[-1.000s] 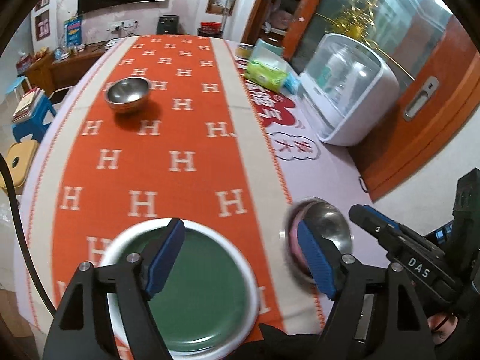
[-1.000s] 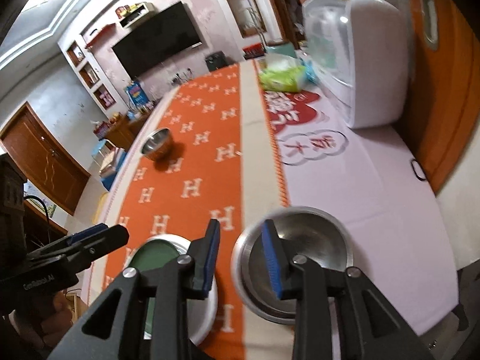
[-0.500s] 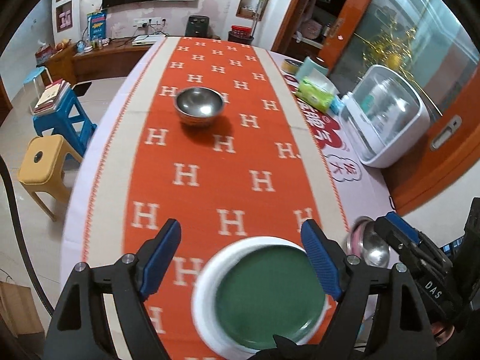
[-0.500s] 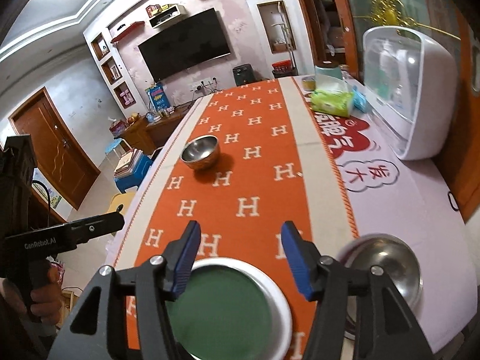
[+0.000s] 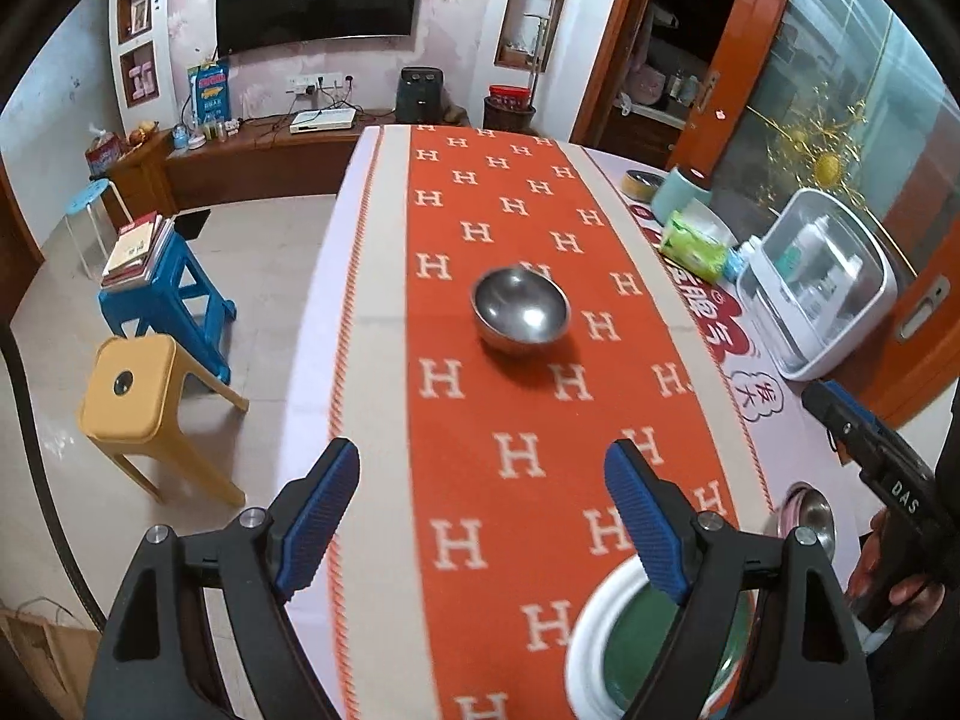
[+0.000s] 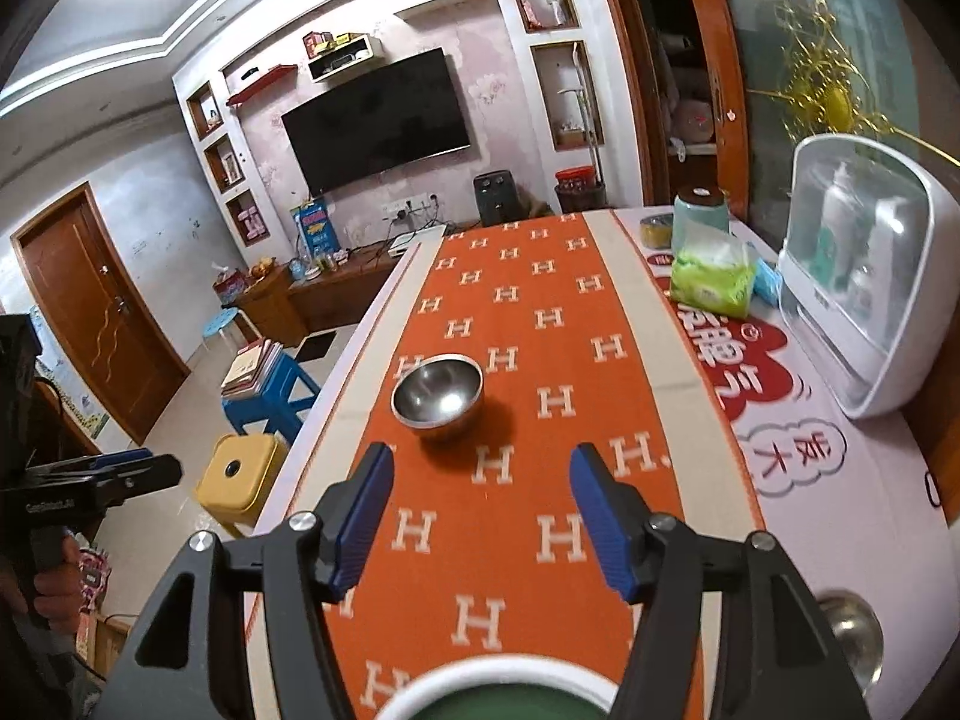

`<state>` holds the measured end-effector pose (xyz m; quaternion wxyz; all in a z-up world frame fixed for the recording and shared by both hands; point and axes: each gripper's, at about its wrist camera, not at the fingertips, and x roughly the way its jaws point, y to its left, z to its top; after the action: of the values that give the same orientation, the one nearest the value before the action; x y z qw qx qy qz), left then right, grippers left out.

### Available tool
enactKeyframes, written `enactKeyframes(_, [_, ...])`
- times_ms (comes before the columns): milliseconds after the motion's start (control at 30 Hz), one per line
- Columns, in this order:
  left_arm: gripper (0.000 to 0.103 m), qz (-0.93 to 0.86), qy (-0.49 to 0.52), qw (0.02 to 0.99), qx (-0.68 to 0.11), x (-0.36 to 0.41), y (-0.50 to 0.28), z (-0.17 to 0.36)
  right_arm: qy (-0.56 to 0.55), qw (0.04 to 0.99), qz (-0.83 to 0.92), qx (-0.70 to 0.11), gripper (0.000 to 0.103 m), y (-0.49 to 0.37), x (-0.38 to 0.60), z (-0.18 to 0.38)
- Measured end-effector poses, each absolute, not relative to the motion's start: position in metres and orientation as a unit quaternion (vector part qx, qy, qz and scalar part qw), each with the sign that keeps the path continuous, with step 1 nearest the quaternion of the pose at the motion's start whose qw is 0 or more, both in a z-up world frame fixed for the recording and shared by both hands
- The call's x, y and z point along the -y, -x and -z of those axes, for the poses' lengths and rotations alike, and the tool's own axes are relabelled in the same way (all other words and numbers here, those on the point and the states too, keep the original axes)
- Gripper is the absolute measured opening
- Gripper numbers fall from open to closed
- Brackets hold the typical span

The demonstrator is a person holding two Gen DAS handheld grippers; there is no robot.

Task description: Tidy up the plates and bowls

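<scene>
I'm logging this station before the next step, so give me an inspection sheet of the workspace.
Surface: table under an orange runner.
Job's things: steel bowl upright mid-runner; second steel bowl near the right edge; green plate at the near end.
Clutter: tissue pack, white cabinet, jar.
Grippers: left gripper and right gripper both open, empty.
Cables: black cable at the left edge.
Surroundings: TV, blue stool, yellow stool.

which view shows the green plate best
The left wrist view: the green plate shows its white rim and green centre, partly behind the left gripper's finger. The right wrist view shows only a sliver at the bottom edge.
</scene>
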<state>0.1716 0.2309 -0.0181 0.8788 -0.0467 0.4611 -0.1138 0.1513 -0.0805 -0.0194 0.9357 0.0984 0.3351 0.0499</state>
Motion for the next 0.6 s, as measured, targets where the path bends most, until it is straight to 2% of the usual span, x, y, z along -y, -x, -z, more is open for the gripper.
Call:
enactKeyframes(367, [0.083,0.122,-0.004,0.891,-0.436,-0.242,-0.254,-0.012,-0.062,0.948,-0.031,-0.311,0.062,-0.223,0.056,-0.019])
enactKeyframes(500, [0.083,0.139,-0.009,0.888,-0.439,-0.228,-0.285,-0.011,-0.049,0.949,-0.033,-0.309,0.068,-0.245,0.046,-0.025])
enactKeyframes(600, [0.083,0.152,-0.009,0.881,-0.448,-0.215,-0.306,-0.003,-0.045,0.948,-0.035,-0.312,0.068,-0.261,0.04,-0.024])
